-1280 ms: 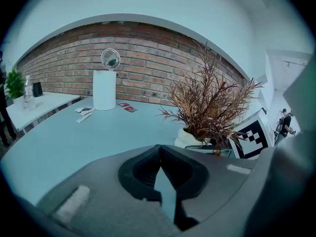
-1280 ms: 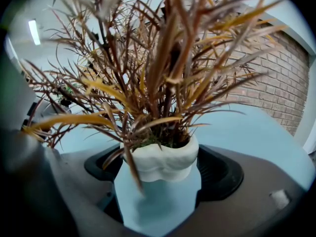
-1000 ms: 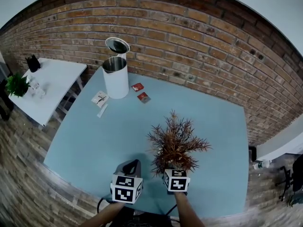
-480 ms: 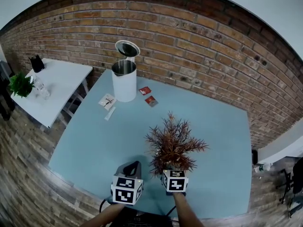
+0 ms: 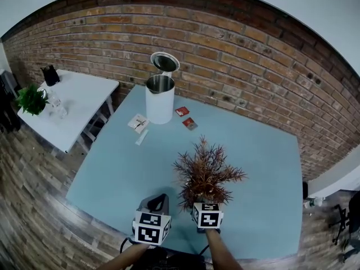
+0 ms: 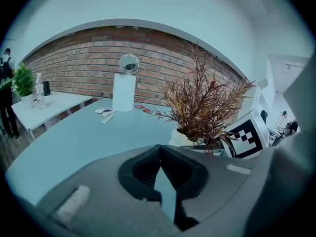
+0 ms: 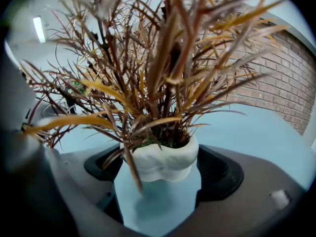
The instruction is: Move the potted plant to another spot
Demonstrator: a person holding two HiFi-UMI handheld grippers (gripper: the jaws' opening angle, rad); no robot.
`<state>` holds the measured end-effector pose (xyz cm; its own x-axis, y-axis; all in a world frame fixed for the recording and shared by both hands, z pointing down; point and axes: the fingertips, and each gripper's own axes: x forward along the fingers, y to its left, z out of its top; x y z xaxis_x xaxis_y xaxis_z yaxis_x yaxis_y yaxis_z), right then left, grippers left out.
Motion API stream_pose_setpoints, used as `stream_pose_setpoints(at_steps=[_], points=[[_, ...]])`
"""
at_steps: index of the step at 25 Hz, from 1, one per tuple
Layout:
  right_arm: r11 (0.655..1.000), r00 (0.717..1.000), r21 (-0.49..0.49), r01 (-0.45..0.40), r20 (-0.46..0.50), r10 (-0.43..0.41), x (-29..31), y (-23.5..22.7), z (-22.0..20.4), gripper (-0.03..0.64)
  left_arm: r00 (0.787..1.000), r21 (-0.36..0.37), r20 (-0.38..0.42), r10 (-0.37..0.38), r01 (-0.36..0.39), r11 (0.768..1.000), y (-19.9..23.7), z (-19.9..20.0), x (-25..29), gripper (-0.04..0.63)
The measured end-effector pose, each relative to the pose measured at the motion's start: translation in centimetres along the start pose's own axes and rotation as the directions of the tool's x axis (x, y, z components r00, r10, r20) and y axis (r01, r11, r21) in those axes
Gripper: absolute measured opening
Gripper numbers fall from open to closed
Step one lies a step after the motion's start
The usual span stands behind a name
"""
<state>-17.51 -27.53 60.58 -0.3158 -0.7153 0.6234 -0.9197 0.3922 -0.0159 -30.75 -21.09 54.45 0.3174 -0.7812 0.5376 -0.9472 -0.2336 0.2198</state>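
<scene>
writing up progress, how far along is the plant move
Done: the right gripper looks closed on the white pot of the dry brown plant. In hand: held near the front edge of the pale blue table. To do: carry it elsewhere, release. The left gripper is shut, empty.

The head view was directed steeply down from above onto a pale blue rectangular tabletop [image 5: 112, 173] and a red brick wall [image 5: 253, 44]. The left gripper view was set low, facing along that tabletop toward the wall. The right gripper view was held close to a dry brown plant in a white pot [image 7: 159, 158], shared by all views.
</scene>
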Motion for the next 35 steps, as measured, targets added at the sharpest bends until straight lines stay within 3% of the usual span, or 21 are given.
stream_pose_setpoints(at_steps=[21,35], points=[[1.0,1.0,0.023,-0.008,-0.007,0.009,-0.6,2.2,-1.0,0.462,1.0,0.002,-0.022,-0.018,0.018,1.0,-0.1,-1.9,-2.4,0.001],[0.994,0.994,0.004,-0.108,0.036,0.108,-5.2,2.8,-2.3,0.288,1.0,-0.009,-0.005,0.013,-0.013,1.0,-4.0,-2.7,-3.6,0.002]])
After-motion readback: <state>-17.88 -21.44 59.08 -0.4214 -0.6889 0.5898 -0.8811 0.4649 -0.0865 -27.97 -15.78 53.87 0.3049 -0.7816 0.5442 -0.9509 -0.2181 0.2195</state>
